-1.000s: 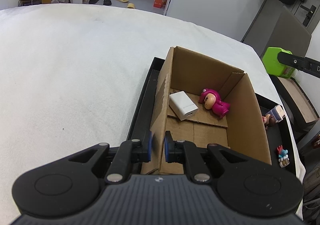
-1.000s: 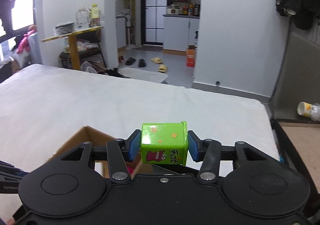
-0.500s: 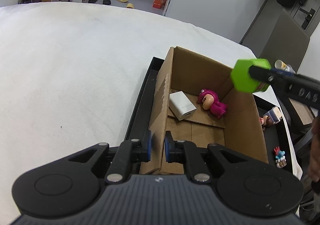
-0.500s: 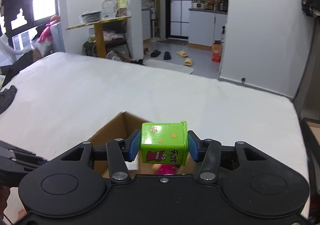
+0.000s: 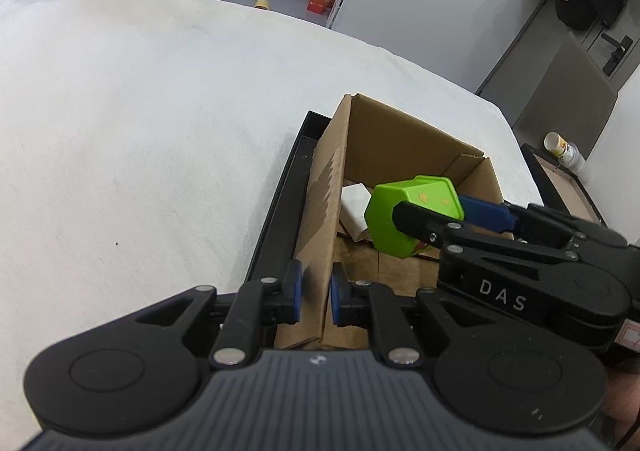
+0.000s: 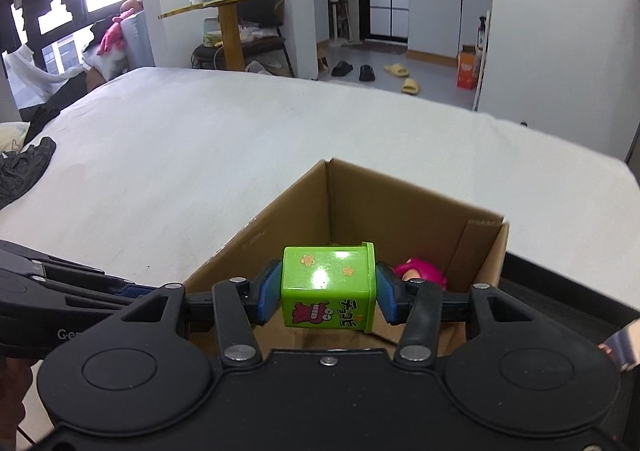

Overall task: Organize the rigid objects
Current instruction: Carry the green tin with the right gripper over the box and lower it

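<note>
The left gripper (image 5: 316, 293) pinched the brown cardboard box (image 5: 320, 219) by its near wall, tilted down. Over the box, the right gripper (image 6: 327, 294) squeezed the green six-sided plastic pot (image 6: 328, 287) lying sideways, ends against the blue pads (image 6: 269, 291), also tilted down.
</note>
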A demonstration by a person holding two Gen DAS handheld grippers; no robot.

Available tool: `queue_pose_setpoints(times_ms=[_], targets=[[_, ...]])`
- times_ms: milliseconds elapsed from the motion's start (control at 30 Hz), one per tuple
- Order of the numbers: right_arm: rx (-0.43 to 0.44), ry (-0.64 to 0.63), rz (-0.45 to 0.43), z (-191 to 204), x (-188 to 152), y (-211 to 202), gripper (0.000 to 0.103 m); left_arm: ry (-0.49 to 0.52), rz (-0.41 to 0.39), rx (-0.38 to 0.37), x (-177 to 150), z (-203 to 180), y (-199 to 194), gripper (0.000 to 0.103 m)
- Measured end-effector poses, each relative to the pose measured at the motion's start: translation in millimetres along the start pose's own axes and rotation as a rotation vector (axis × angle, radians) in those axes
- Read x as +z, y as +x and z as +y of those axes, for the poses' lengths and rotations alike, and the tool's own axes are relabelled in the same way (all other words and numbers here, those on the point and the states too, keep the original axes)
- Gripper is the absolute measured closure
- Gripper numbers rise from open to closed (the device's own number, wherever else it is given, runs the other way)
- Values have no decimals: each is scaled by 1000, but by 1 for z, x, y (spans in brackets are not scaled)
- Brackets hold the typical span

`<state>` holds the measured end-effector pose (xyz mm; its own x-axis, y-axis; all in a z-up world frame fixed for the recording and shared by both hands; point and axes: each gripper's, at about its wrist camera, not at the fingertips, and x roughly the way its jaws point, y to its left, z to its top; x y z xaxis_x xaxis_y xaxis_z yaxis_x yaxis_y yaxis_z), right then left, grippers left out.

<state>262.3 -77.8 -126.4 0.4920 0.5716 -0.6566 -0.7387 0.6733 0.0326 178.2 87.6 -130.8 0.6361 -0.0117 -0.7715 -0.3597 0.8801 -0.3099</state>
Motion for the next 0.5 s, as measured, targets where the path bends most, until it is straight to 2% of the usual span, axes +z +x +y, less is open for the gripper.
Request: queue_pose_setpoints(times_ms=[200, 500], targets=[[28, 88, 40, -13, -3, 7, 55, -14, 5, -12, 1, 2, 2, 90], [60, 165, 64, -8, -6, 19, 55, -13, 5, -20, 0, 3, 1, 90]])
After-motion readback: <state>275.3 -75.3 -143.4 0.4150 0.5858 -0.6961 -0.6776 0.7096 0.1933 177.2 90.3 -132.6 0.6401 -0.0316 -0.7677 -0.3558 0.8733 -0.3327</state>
